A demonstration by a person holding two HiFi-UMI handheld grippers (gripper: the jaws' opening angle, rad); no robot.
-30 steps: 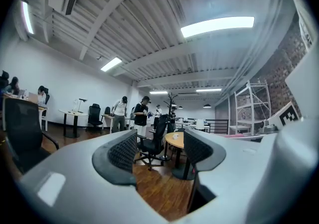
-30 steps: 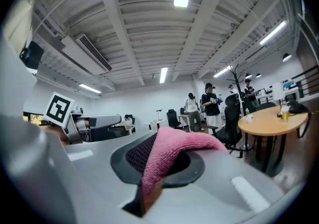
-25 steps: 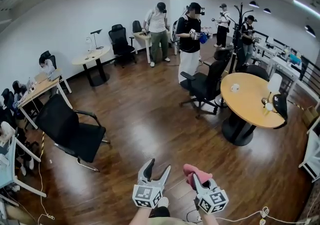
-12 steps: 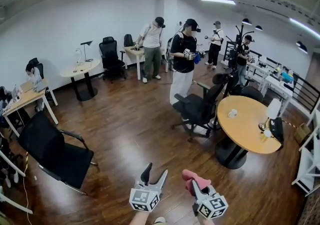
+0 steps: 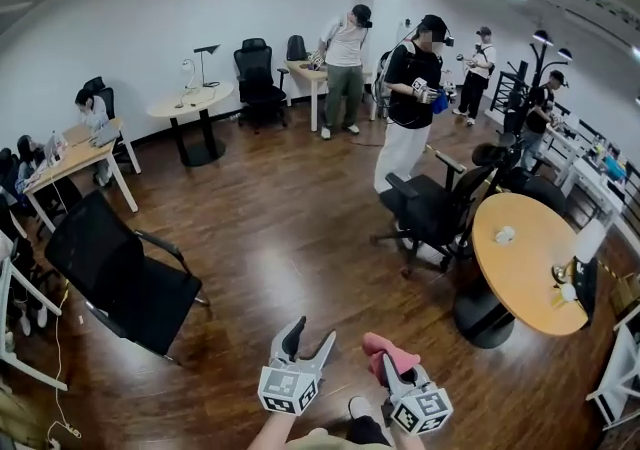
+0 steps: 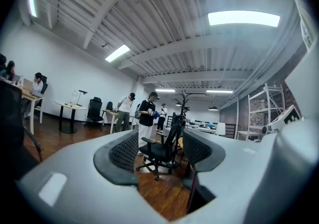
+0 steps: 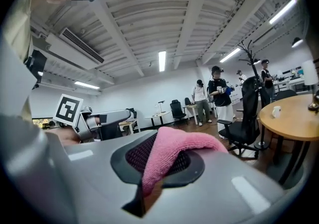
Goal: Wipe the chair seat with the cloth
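- My left gripper (image 5: 311,337) sits low in the near middle of the head view, held above the wood floor (image 5: 280,228). Its fingers are spread with nothing between them.
- Through that gap, the left gripper view shows a black office chair (image 6: 157,149) standing farther off.
- My right gripper (image 5: 396,366) is just to the right of the left one, and its fingers are pinching the pink cloth (image 7: 172,144). The cloth bunches up over the fingertips and hangs down between them.
- The cloth is up in the air with the right gripper and touches no chair.
- A black chair with armrests (image 5: 125,278) stands on the floor to the near left, well apart from both grippers.
- The office chair is farther away to the right, beside a round wooden desk (image 5: 525,263).
- A person in a black top (image 5: 412,103) stands just beyond the office chair.
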